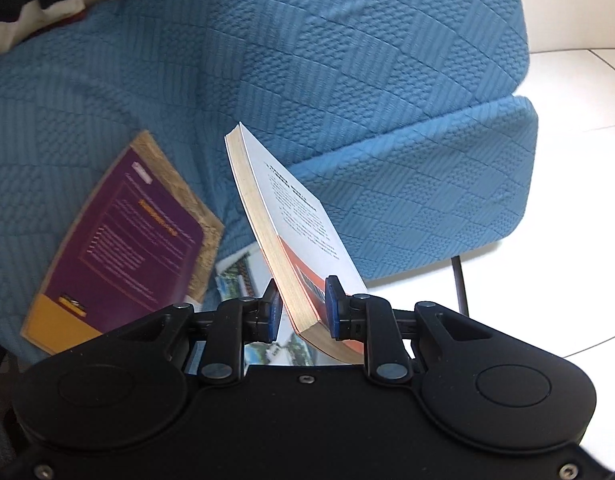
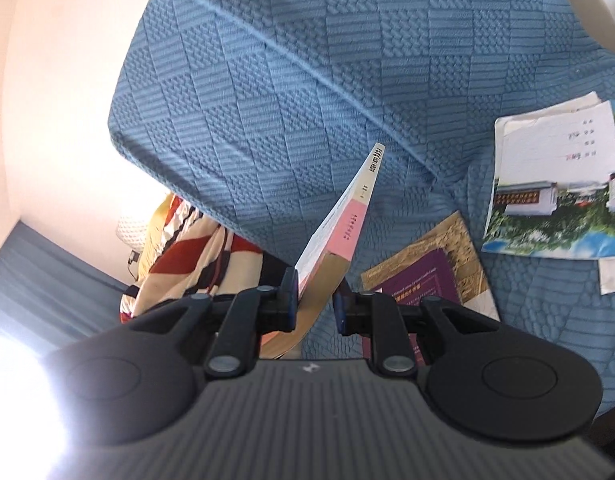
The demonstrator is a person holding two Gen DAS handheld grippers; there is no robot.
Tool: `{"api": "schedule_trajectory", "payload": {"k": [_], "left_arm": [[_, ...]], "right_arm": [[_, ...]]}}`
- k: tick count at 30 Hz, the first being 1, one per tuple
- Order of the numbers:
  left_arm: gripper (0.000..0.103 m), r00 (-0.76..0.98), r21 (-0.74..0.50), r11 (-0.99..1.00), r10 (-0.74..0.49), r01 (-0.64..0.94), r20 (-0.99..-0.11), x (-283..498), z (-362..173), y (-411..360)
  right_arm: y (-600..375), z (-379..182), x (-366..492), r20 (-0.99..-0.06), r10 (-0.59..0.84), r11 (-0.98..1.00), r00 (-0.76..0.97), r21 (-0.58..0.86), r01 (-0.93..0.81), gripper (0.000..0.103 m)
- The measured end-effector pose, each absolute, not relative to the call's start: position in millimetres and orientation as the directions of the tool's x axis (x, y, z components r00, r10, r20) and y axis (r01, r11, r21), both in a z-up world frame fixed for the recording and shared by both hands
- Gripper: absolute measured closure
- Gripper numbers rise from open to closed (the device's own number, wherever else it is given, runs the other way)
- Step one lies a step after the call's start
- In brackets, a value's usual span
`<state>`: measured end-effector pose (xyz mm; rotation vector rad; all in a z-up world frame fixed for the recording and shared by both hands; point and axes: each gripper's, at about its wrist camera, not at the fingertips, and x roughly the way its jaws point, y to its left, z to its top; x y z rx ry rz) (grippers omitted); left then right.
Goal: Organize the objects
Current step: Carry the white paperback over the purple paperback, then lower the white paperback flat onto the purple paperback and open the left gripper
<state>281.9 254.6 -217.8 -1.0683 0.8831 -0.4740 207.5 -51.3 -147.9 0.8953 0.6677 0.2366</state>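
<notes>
Although each gripper carries a book clear of the blue quilted bed cover (image 1: 347, 60), neither hold looks generous. The left gripper (image 1: 303, 308) has its jaws drawn in to a narrow gap and pressed on the lower corner of a white-and-orange paperback (image 1: 303, 216), which stands up from the pads on a slant, page edges facing left, over the edge of the bed. The right gripper (image 2: 315, 304) is closed to a similar gap on the bottom end of a pink-spined paperback (image 2: 347, 216), which also leans away from the pads above the cover. Both volumes appear light to moderate in weight and fairly stiff when shut, but the covers are glossy and likely slippery, and a grip at one end leaves most of the length unsupported; I judge they could pivot or slide between the pads if swung sharply. A hold nearer the spine and mid-length would be sounder. Still lying flat on the cover are a purple book (image 1: 127, 248) and a photo-covered booklet (image 2: 555, 184), the latter thin, floppy, and best taken by an overhanging edge.
</notes>
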Motion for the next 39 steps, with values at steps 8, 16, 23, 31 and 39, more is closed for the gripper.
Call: {"api": "schedule_trajectory", "payload": {"k": [8,16,23,31,39], "left_arm": [[0.082,0.556,-0.882,0.451,-0.702,-0.136,-0.445,284,-257,275],[0.083,0.536,-0.859,0.475,-0.683,-0.192,-0.497,284,-282,285],[0.085,0.526,-0.837,0.503,-0.663,-0.214,-0.533,279,-290,289],[0.084,0.496,-0.791,0.558,-0.628,-0.251,-0.600,275,-301,286],[0.081,0.447,-0.729,0.619,-0.585,-0.292,-0.677,275,-316,281]], "right_arm": [[-28,-179,212,-0.495,0.449,0.637,0.744,0.761,0.122,0.082],[-11,-203,211,-0.547,0.434,0.663,0.716,0.732,0.157,0.082],[-5,-220,204,-0.565,0.430,0.659,0.704,0.729,0.183,0.082],[0,-240,198,-0.596,0.433,0.655,0.676,0.724,0.218,0.080],[4,-270,195,-0.667,0.469,0.641,0.579,0.708,0.297,0.065]]}}
